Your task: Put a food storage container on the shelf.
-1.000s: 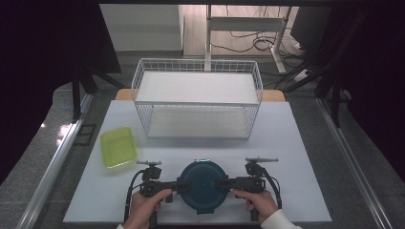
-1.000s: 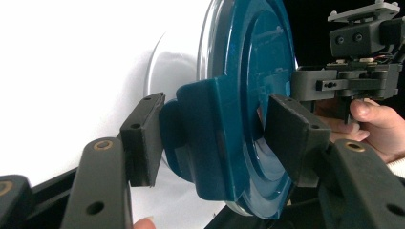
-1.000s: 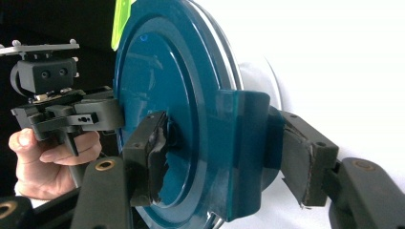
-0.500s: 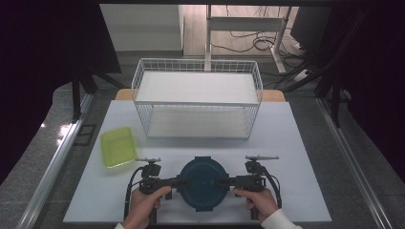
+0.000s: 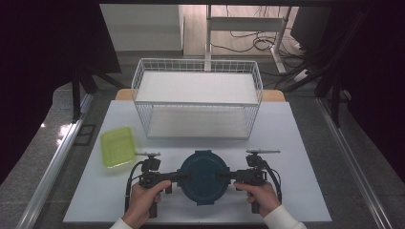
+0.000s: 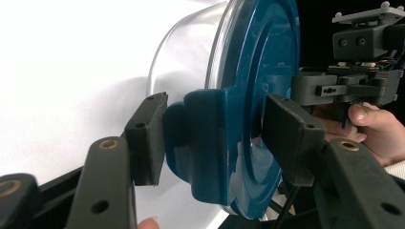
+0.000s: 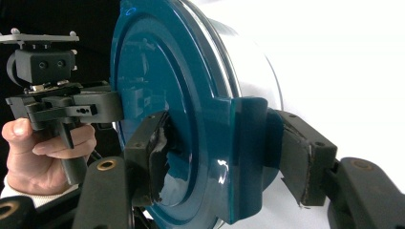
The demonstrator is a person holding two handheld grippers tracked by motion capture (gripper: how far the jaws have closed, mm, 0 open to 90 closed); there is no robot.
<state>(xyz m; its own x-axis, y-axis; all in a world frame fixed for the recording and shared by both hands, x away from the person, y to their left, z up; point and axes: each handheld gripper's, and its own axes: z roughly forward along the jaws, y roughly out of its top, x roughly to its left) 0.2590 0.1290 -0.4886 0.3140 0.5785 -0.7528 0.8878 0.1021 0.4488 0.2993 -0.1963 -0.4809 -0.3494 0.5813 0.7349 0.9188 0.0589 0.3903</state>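
A round clear container with a dark teal lid [image 5: 204,177] rests near the front of the white table [image 5: 296,143]. My left gripper [image 5: 184,176] comes at it from the left and my right gripper [image 5: 224,175] from the right. In the left gripper view the left gripper [image 6: 215,138] has one pad under the lid's side clip [image 6: 200,143] and the other on the lid top [image 6: 258,71]; it is shut on the clip. In the right gripper view the right gripper [image 7: 224,152] clamps the opposite clip [image 7: 248,143] the same way. A hand holds each gripper.
A white wire basket [image 5: 198,121] stands at the back middle of the table. A lime green shallow tray [image 5: 117,145] lies at the left, just beyond the left gripper. Cables trail from both grippers toward the front edge. Dark floor and rails flank the table.
The container and both hands have crept slightly away from the front edge. Both grips on the lid clips look the same.
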